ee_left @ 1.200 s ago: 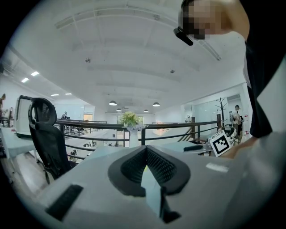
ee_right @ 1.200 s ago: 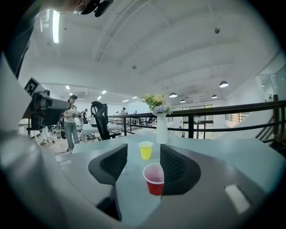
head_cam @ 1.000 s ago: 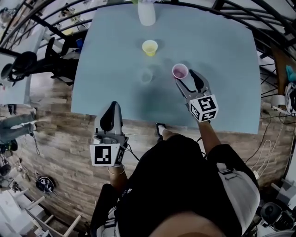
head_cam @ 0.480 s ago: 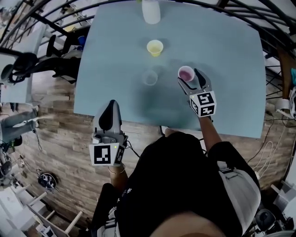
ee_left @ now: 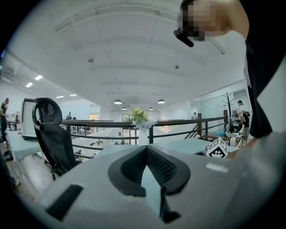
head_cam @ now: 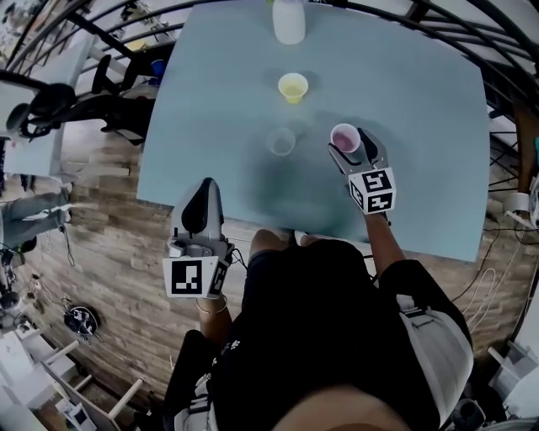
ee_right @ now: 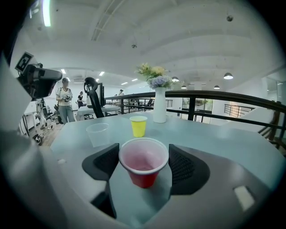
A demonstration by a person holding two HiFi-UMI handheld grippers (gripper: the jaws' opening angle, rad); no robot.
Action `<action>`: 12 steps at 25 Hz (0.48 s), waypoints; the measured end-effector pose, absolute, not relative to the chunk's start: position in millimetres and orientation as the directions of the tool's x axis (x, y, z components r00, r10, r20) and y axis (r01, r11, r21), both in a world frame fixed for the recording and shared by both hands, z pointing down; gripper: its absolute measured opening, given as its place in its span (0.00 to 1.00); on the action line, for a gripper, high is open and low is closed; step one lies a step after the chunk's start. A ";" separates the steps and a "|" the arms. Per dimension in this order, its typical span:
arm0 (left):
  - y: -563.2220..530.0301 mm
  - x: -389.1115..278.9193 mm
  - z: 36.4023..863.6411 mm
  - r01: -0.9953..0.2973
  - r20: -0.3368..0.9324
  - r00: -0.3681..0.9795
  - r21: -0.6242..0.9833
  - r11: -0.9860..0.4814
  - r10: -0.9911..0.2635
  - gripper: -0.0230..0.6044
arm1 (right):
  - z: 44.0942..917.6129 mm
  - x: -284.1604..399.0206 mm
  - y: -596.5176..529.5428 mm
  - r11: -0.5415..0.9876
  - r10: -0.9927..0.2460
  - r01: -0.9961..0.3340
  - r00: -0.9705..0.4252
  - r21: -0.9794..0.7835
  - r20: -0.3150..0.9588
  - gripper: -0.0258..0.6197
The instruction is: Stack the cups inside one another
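Pale blue table [head_cam: 421, 101] fills the middle, its near edge just ahead of the person. Beyond its far edge runs a railing [ee_right: 223, 95], and a white vase [head_cam: 289, 23] stands at that edge. The yellow cup [head_cam: 293, 87] and the clear cup [head_cam: 281, 141] stand apart with bare tabletop all round. The red cup [head_cam: 345, 135] sits upright further right, between the jaws of the right gripper [head_cam: 349, 145]. These have just been opening and stand wide, though one pad may touch the rim. The left gripper [head_cam: 204, 190] hangs off the near edge over the wooden floor [head_cam: 109, 244], its jaws closed on nothing.
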State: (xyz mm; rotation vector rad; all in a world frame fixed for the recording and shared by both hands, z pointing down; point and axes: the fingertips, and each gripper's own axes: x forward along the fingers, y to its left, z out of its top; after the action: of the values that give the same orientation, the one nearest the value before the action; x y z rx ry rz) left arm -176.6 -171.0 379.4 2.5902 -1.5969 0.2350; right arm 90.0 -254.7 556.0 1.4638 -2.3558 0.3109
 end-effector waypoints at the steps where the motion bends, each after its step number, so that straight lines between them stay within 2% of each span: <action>1: -170.1 -179.3 379.4 -0.897 0.176 0.435 0.002 -0.442 -0.883 0.02 | 556.2 88.8 -254.6 0.445 -0.820 -0.896 -0.408 -0.002 0.402 0.57; 12: -173.2 -197.9 371.0 -0.901 0.160 0.430 0.005 -0.435 -0.889 0.02 | 523.2 77.4 -249.8 0.453 -0.833 -0.891 -0.432 -0.023 0.346 0.58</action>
State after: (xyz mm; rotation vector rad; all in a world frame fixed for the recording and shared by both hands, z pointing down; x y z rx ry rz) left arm -197.9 -173.2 371.0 2.5795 -1.6182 0.2031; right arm 77.4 -249.8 523.2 1.4791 -2.4216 0.2924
